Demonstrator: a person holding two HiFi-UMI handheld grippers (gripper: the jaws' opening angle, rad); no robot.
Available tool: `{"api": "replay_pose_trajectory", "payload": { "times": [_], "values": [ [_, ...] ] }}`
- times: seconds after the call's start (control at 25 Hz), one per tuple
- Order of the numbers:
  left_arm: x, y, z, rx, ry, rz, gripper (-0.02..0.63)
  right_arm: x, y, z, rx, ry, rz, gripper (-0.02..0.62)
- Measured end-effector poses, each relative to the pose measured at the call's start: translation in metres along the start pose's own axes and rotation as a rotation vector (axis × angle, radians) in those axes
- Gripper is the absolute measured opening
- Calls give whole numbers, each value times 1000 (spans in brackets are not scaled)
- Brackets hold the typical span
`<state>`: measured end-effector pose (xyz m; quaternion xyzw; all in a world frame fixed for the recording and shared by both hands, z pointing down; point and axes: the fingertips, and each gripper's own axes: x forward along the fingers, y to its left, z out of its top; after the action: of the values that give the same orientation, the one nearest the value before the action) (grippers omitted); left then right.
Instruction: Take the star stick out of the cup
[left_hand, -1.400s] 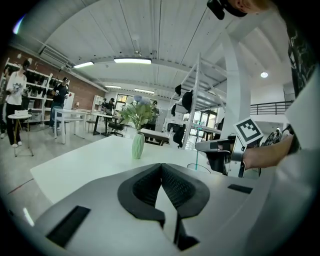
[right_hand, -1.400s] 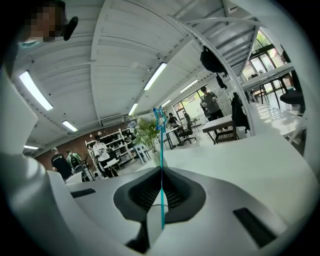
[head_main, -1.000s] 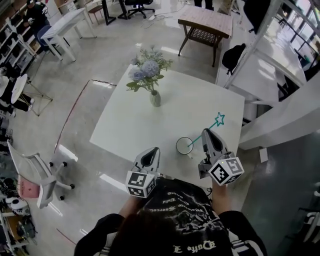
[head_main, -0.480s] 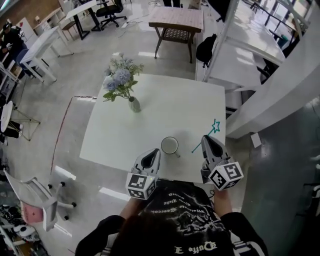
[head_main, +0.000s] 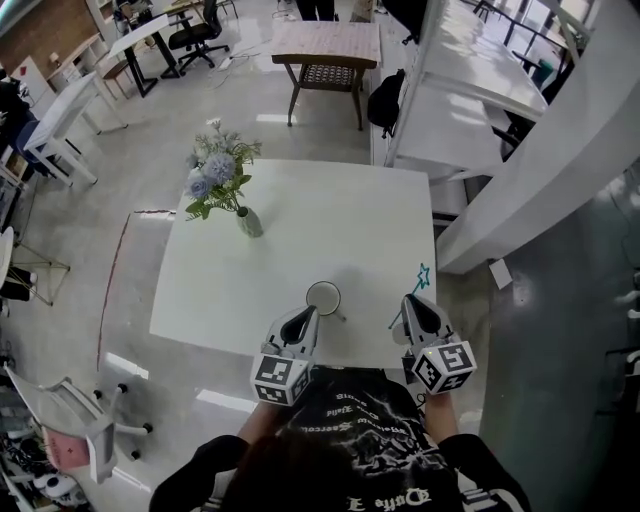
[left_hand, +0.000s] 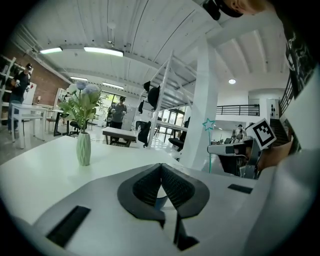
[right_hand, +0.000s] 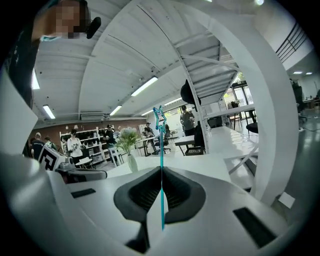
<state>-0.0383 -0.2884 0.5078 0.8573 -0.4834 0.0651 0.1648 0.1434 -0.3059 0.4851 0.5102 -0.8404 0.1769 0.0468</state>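
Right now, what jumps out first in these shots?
The teal star stick stands pinched in the shut right tool, clear of the cup, by the table's near right corner. The white cup sits just ahead of the left tool. A vase of blue flowers marks the table's far left.

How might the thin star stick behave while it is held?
The star stick looks thin and long, so it probably bends easily and weighs little. Pinched by the right hand-held gripper, its free star end may wobble.

In the left gripper view the left tool (left_hand: 161, 166) hides most of the cup (left_hand: 160, 201); distant people (left_hand: 118, 111) are indistinct.
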Motion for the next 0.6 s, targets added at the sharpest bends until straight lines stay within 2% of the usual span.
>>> {"api": "replay_pose_trajectory", "payload": {
  "times": [0.32, 0.6],
  "values": [
    [4, -1, 3, -4, 8, -11, 20, -9, -8, -26, -21, 77, -45, 12],
    [0, 3, -3, -8, 15, -3, 20, -5, -6, -31, -33, 84, -65, 12]
  ]
}}
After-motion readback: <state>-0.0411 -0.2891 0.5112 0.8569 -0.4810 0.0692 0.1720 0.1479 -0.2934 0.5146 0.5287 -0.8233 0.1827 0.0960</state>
